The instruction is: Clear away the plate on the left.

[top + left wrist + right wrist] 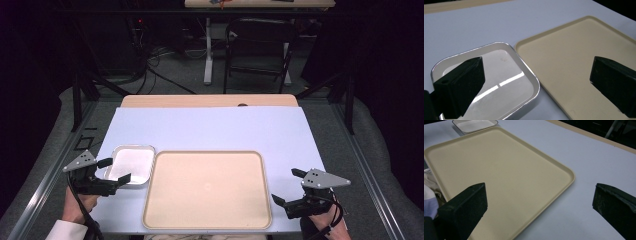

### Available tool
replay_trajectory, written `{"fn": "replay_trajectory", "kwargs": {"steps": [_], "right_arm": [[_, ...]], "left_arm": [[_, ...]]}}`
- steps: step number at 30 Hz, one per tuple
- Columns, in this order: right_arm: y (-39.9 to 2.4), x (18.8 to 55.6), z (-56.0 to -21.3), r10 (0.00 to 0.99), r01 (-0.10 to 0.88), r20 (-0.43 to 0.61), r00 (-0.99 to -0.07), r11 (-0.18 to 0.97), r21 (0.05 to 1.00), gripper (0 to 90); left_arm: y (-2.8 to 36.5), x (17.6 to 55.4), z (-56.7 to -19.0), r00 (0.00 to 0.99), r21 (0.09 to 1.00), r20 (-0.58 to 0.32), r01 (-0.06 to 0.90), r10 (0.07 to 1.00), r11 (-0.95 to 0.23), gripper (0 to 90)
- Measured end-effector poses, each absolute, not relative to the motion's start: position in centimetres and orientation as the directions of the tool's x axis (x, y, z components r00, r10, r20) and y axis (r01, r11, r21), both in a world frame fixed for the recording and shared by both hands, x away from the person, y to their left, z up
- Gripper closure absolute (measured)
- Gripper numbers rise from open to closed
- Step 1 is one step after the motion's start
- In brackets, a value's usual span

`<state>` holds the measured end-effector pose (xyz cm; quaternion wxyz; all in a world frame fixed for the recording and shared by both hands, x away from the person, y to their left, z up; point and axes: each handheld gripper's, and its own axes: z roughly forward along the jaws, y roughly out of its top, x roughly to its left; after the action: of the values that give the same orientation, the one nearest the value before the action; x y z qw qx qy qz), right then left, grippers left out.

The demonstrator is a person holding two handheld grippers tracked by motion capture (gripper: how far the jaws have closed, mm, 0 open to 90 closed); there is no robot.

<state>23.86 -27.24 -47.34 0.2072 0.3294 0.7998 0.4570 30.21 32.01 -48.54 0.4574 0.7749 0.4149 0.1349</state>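
A large beige tray [207,189] lies on the pale blue table cover, bare inside; its surface also shows in the left gripper view [579,62] and the right gripper view [499,170]. A small shiny metal dish [131,164] sits just left of the tray, with nothing in it [499,80]. My left gripper [114,171] hovers open at the dish's left edge, its jaws wide apart over the dish. At the tray's right front corner my right gripper [288,186] is held open, nothing between its jaws.
The table's wooden far edge [210,100] borders the blue cover [210,127]. Beyond it stand a folding chair [260,50] and a desk leg, on a dark floor. Metal rails run along both table sides.
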Motion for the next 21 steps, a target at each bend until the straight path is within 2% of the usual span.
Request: {"fn": "replay_trajectory", "kwargs": {"steps": [6, 21], "right_arm": [[-27.2, 23.9, -47.4, 0.716, 0.339, -0.031, -0.697, 0.367, 0.866, 0.0], [-27.2, 23.9, -47.4, 0.714, 0.342, -0.029, -0.700, 0.370, 0.864, 0.0]], "left_arm": [[32.5, 31.8, -49.0, 0.544, 0.770, -0.187, 0.599, 0.818, -0.222, 0.0], [35.2, 35.6, -50.7, 0.398, 0.668, -0.222, 0.727, 0.890, -0.158, 0.0]]}}
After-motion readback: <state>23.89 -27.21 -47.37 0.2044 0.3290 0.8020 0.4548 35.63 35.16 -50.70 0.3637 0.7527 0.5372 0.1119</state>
